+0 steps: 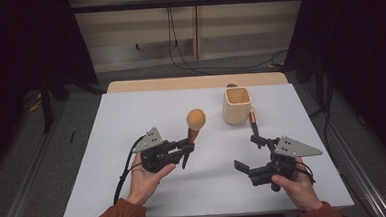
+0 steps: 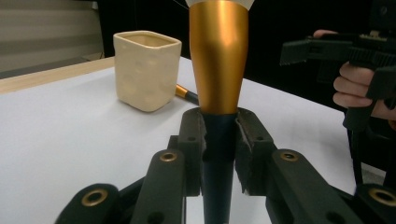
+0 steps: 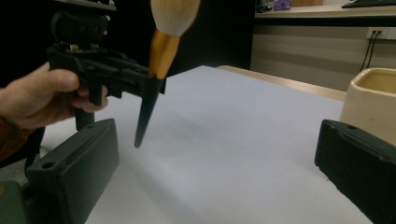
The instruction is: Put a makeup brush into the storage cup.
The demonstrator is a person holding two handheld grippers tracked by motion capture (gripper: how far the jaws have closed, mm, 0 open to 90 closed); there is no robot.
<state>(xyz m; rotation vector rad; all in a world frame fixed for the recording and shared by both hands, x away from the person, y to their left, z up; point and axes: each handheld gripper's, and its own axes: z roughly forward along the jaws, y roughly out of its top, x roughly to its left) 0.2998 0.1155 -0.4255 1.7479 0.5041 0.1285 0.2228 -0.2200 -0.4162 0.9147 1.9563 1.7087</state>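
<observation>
**Brush held upright in the left gripper, right gripper spread wide**

While the left gripper (image 1: 187, 150) hangs above the white table (image 1: 131, 116) near its middle, its jaws are clamped on the dark tapered handle of a makeup brush (image 1: 195, 123). The brush stands nearly upright, its round bristle head on top and its gold ferrule just above the jaws; in the left gripper view the ferrule (image 2: 218, 60) rises straight out of the pinch. The pointed handle tip hangs below the jaws, clear of the table.

The right gripper (image 1: 247, 153) sits lower right of the brush, well apart from it, with its jaws spread wide and nothing between them. Behind it stands a cream square cup (image 1: 238, 106) towards the table's far right. A second brush (image 1: 253, 121), slim with a gold band, lies on the table just beside the cup's right side, its end close to the right gripper's farther jaw.
</observation>
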